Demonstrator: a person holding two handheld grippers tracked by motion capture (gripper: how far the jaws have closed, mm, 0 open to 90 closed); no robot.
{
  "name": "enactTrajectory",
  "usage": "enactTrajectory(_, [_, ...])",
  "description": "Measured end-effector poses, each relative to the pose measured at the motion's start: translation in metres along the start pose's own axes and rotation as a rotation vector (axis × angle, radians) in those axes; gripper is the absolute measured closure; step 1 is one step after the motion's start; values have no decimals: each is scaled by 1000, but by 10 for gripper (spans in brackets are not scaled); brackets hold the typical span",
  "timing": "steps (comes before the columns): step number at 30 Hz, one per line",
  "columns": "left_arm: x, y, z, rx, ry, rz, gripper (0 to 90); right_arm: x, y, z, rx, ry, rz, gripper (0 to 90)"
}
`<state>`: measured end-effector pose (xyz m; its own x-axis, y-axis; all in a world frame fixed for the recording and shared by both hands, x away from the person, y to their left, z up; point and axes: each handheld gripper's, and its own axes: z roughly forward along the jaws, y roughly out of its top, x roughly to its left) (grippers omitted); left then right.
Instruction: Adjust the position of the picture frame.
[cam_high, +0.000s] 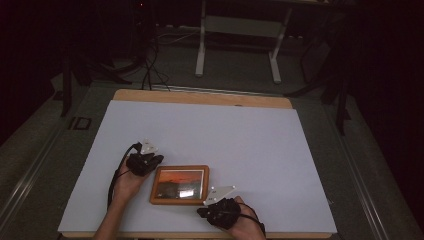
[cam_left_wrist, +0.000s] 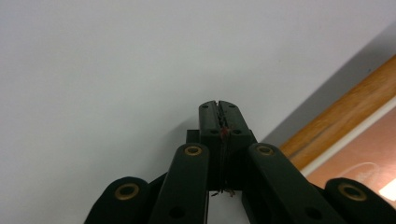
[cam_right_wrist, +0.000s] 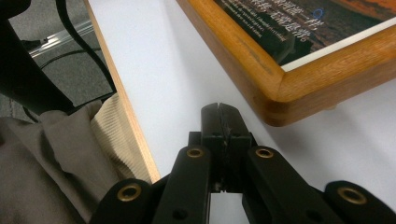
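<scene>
A wooden picture frame (cam_high: 180, 184) with an orange sunset picture lies flat on the white table (cam_high: 210, 135), near its front edge. My left gripper (cam_high: 156, 160) rests just left of the frame's far left corner, jaws pressed together with nothing between them. In the left gripper view the shut left gripper (cam_left_wrist: 218, 106) points over bare table, with the frame's wooden edge (cam_left_wrist: 345, 112) at the right. My right gripper (cam_high: 202, 211) sits at the frame's near right corner. The right gripper view has the shut right gripper (cam_right_wrist: 218, 108) empty, just short of the frame's corner (cam_right_wrist: 285, 100).
The table's wooden front edge (cam_right_wrist: 123, 105) runs close beside the right gripper, with the person's clothing (cam_right_wrist: 51, 154) below it. Beyond the table stand a white desk frame (cam_high: 240, 40) and cables (cam_high: 150, 70) on the grey floor. White surface stretches behind and to the right of the frame.
</scene>
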<state>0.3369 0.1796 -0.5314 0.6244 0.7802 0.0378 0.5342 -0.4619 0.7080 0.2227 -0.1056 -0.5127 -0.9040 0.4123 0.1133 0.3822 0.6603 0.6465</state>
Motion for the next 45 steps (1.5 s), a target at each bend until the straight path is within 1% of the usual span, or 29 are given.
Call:
enactTrajectory(3, [-1, 0, 2, -5, -33, 22, 897, -1, 1, 0, -12, -7, 3, 900])
enactTrajectory(5, [-3, 1, 3, 10, -42, 44, 897, -2, 2, 0, -18, -12, 4, 900])
enactTrajectory(6, [-4, 1, 4, 4, -42, 43, 898, -2, 2, 0, -19, -19, 2, 900])
enactTrajectory(8, [-4, 1, 3, -3, -59, 41, 898, -3, 2, -1, -19, -16, 4, 900])
enactTrajectory(13, [-1, 0, 1, 8, -104, 33, 899, -4, 3, -1, -15, -21, 1, 900])
enactTrajectory(15, [-2, -1, 0, 19, -114, 46, 899, -5, 3, -1, -17, -30, 3, 900])
enactTrajectory(17, [-5, -2, 0, 43, -121, 70, 899, -8, 4, -2, -18, -38, 8, 900])
enactTrajectory(18, [-7, -2, 0, 45, -116, 80, 899, -9, 5, -2, -18, -45, 9, 900])
enactTrajectory(21, [-9, -4, -3, 51, -114, 81, 899, -14, 6, -4, -17, -65, 22, 900])
enactTrajectory(23, [-10, -7, -5, 47, -124, 70, 899, -19, 6, -6, -11, -75, 34, 900])
enactTrajectory(24, [-10, -7, -5, 47, -124, 70, 899, -19, 6, -6, -11, -75, 34, 900])
enactTrajectory(25, [-12, -11, -9, 46, -136, 65, 899, -26, 5, -8, -13, -89, 52, 900])
enactTrajectory(27, [-15, -13, -12, 54, -138, 73, 899, -30, 5, -10, -10, -100, 61, 900])
enactTrajectory(29, [-20, -15, -15, 53, -145, 70, 899, -36, 4, -11, -9, -113, 68, 900])
enactTrajectory(34, [-31, -20, -21, 68, -160, 87, 899, -51, 5, -14, -6, -139, 103, 900])
enactTrajectory(35, [-33, -22, -22, 63, -172, 80, 899, -54, 5, -14, -6, -147, 112, 900])
enactTrajectory(36, [-35, -23, -23, 60, -178, 83, 899, -58, 6, -15, -6, -153, 119, 900])
enactTrajectory(38, [-38, -25, -24, 54, -201, 80, 899, -64, 6, -15, -6, -153, 131, 900])
enactTrajectory(40, [-43, -27, -26, 51, -230, 88, 898, -70, 7, -16, -7, -164, 146, 900])
enactTrajectory(43, [-45, -28, -26, 49, -249, 88, 896, -76, 8, -16, -11, -172, 160, 900])
enactTrajectory(44, [-43, -28, -26, 44, -253, 80, 894, -78, 8, -16, -8, -166, 164, 900])
enactTrajectory(45, [-41, -27, -26, 41, -226, 63, 891, -80, 8, -15, -9, -165, 165, 900])
